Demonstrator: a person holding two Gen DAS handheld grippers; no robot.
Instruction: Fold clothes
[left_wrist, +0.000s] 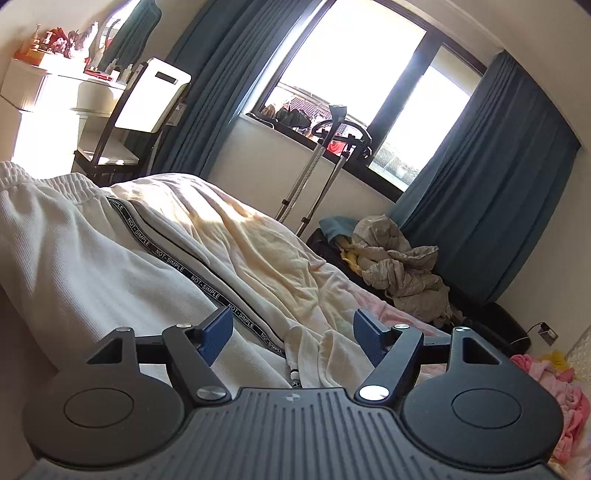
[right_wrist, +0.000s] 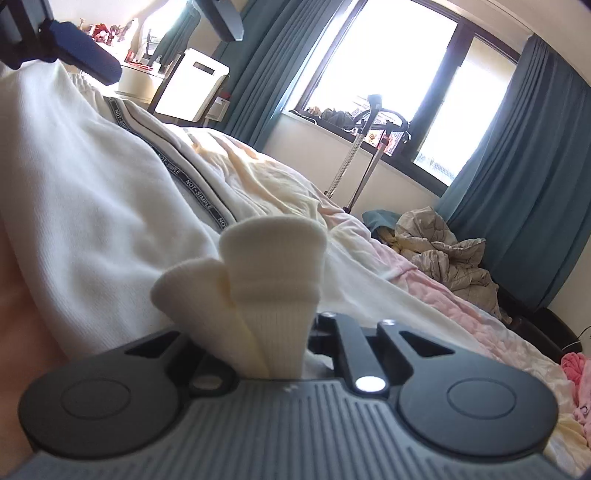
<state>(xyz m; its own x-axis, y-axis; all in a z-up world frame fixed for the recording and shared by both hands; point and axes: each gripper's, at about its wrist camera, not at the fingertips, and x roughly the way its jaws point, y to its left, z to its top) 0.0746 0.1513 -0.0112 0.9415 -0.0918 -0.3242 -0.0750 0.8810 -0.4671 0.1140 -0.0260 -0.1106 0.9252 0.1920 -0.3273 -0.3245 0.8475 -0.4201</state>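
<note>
White sweatpants (left_wrist: 85, 251) with a black "NOT-SIMPLE" side stripe (left_wrist: 177, 264) lie spread on the bed, waistband at the far left. My left gripper (left_wrist: 293, 334) is open, its blue pads (left_wrist: 216, 334) low over the trouser fabric, nothing between them. In the right wrist view the same sweatpants (right_wrist: 92, 206) fill the left side. My right gripper (right_wrist: 264, 332) is shut on a bunched fold of the white trouser cuff (right_wrist: 273, 258), which sticks up between the jaws. The left gripper's blue finger (right_wrist: 85, 55) shows at the top left, over the waistband.
A cream and pink quilt (left_wrist: 258, 236) covers the bed. A pile of beige bedding (left_wrist: 402, 266) lies on the floor at right. A garment steamer stand (left_wrist: 325, 162) is by the window, a chair (left_wrist: 140, 110) and dresser at back left. Pink clothes (left_wrist: 561, 391) lie at far right.
</note>
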